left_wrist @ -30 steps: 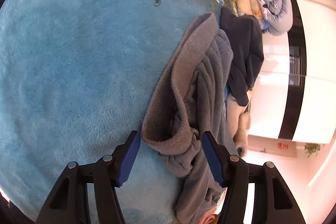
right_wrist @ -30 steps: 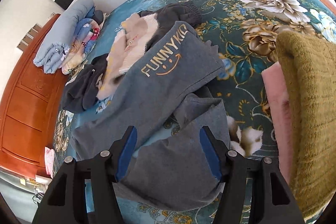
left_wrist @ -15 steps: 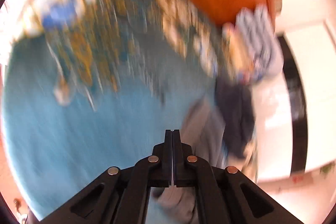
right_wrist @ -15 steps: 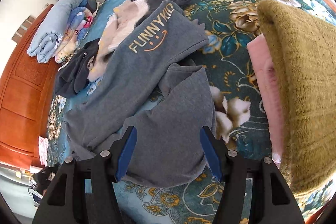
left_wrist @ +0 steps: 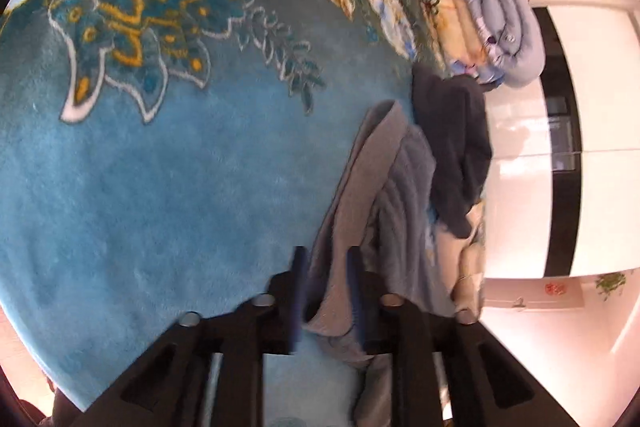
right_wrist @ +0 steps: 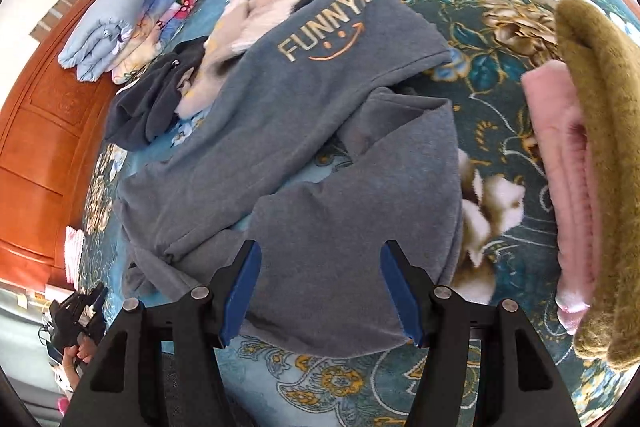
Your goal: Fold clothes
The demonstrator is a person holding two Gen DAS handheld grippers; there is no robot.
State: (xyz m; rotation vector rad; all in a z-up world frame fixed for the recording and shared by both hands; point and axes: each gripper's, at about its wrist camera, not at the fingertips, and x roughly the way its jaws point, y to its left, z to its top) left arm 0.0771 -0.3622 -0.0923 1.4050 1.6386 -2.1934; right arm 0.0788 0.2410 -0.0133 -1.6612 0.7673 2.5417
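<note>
A grey sweatshirt (right_wrist: 312,131) lies spread and rumpled on a teal floral blanket (right_wrist: 472,35) that covers a bed. Gold letters reading FUNNYKID with a smile mark run across its upper part, and one sleeve is doubled back over the near side. The right gripper (right_wrist: 320,287) hovers above that near fold with its blue-padded fingers (right_wrist: 240,291) wide apart, touching no cloth that can be seen. In the left wrist view, the left gripper (left_wrist: 326,291) has its fingers drawn close, pinching a ribbed edge of the sweatshirt (left_wrist: 380,195) between them; the view is slightly blurred. From there the grey cloth trails away across the plain blue part of the blanket (left_wrist: 160,167). Beyond the sweatshirt lies a dark garment (right_wrist: 148,107), with a cream garment (right_wrist: 240,27) partly over it and partly under the sweatshirt. Farther back, against an orange wooden headboard (right_wrist: 44,131), sits a rolled pale blue quilt (right_wrist: 120,11). At the right edge of the right wrist view, a pink folded cloth (right_wrist: 568,163) lies under an olive fuzzy one (right_wrist: 604,147), both just beside the sweatshirt.
</note>
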